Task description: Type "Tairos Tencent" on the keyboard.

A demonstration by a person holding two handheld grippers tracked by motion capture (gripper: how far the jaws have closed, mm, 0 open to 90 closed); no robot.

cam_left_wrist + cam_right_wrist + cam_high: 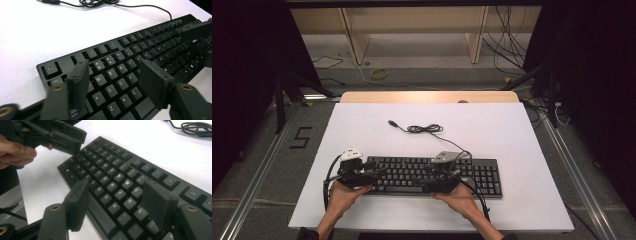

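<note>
A black keyboard (432, 175) lies near the front of the white table top (512, 135). Its thin cable (427, 129) is coiled behind it and ends in a loose USB plug (393, 123). My left gripper (374, 173) hovers over the keyboard's left end; in the left gripper view its jaws (113, 72) stand open above the letter keys (117, 82), with nothing gripped. My right gripper (428, 178) is over the keyboard's middle, pointing left. Its jaws (115, 190) are open above the keys (117, 175), holding nothing. The left gripper (67, 141) faces it from farther along the keyboard.
The table's wooden far edge (427, 96) borders the white top. Grey floor with cables (512, 50), a yellow ring (379, 73) and wooden shelf legs (354, 40) lies beyond. Black stands (279, 100) flank the table, and metal rails (257, 175) run along both sides.
</note>
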